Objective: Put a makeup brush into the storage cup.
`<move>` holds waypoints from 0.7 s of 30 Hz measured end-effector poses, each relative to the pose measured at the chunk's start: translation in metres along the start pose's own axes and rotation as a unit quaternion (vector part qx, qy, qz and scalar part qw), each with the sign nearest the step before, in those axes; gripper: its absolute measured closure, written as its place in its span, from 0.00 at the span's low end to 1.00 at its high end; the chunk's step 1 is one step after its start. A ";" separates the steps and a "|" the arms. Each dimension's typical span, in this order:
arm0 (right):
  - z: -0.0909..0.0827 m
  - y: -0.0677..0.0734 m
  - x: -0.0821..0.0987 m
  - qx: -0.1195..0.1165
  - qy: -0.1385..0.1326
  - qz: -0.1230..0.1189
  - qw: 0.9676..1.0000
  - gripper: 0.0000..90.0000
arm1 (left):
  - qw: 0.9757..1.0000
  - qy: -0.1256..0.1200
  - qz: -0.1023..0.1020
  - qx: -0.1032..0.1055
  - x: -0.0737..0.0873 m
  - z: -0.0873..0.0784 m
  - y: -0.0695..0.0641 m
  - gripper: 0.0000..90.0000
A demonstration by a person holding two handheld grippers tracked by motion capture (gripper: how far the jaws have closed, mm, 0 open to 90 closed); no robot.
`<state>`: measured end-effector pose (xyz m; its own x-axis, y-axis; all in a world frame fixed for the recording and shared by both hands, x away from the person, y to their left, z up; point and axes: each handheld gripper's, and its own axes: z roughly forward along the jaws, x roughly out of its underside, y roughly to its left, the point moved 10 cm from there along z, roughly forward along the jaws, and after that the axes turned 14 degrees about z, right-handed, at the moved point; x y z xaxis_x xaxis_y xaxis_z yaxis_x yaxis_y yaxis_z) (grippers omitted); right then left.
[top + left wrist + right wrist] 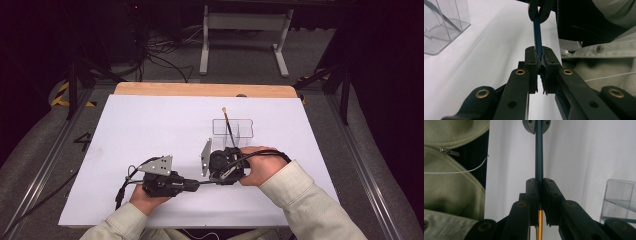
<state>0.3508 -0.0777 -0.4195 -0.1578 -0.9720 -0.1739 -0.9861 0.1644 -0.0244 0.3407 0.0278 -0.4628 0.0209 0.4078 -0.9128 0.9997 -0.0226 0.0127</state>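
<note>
A thin dark blue rod (537, 35) spans the short gap between my two grippers over the white table near its front edge. My left gripper (541, 56) is shut on one end of it, low at the left (204, 183). The right gripper (539, 185) is shut on the other end, just right of centre (220, 176). In the right gripper view the rod (539, 157) runs up to the left gripper's jaws, and a gold-coloured section (539, 222) shows behind the right jaws. The two grippers point at each other.
A clear plastic box (232, 126) stands behind the right gripper with a thin stick (227, 120) leaning out of it. The box (444, 25) is also near in the left gripper view. The white board (150, 130) has a wooden far edge (200, 90).
</note>
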 end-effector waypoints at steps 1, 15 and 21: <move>-0.001 0.000 0.000 0.000 -0.002 -0.002 1.000 0.92 | 1.000 0.001 0.000 0.001 0.000 0.000 0.000 0.94; -0.004 0.002 0.001 -0.008 -0.021 -0.014 1.000 0.89 | 1.000 0.005 0.014 -0.006 -0.003 0.000 -0.004 0.95; -0.021 0.000 -0.002 0.006 -0.085 -0.011 0.996 0.69 | 1.000 -0.004 0.019 -0.011 -0.005 -0.004 -0.003 0.95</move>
<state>0.3501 -0.0791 -0.3989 -0.1245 -0.9329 -0.3378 -0.9883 0.1470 -0.0418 0.3373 0.0293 -0.4562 0.0584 0.3999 -0.9147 0.9983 -0.0171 0.0562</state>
